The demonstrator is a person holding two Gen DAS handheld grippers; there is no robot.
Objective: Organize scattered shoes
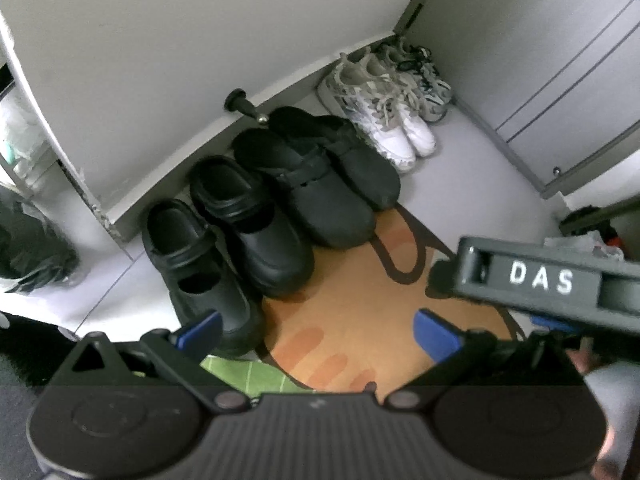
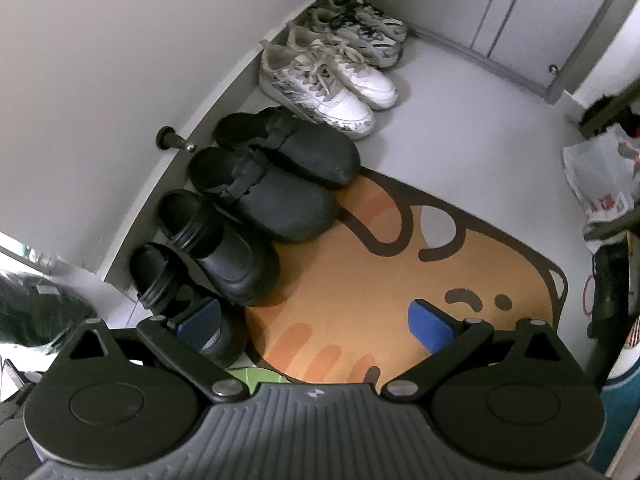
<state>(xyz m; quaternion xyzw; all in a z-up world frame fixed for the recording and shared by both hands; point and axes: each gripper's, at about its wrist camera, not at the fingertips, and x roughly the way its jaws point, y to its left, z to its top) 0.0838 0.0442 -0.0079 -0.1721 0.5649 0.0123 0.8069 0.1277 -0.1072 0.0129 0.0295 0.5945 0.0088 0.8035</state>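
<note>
My left gripper [image 1: 318, 330] and right gripper [image 2: 314, 320], jaws spread and empty, face glossy rubber clogs [image 2: 224, 256], matte strapped clogs [image 2: 276, 172] and laced sneakers [image 2: 332, 88] lined ahead-left beside the orange mat [image 2: 380, 280].

Both grippers hang above the orange mat [image 2: 360, 280], tilted down toward it. The left gripper [image 1: 316, 330] has its blue-padded fingers spread wide, holding nothing. The right gripper [image 2: 316, 322] is likewise spread and empty, just beside the left.
</note>
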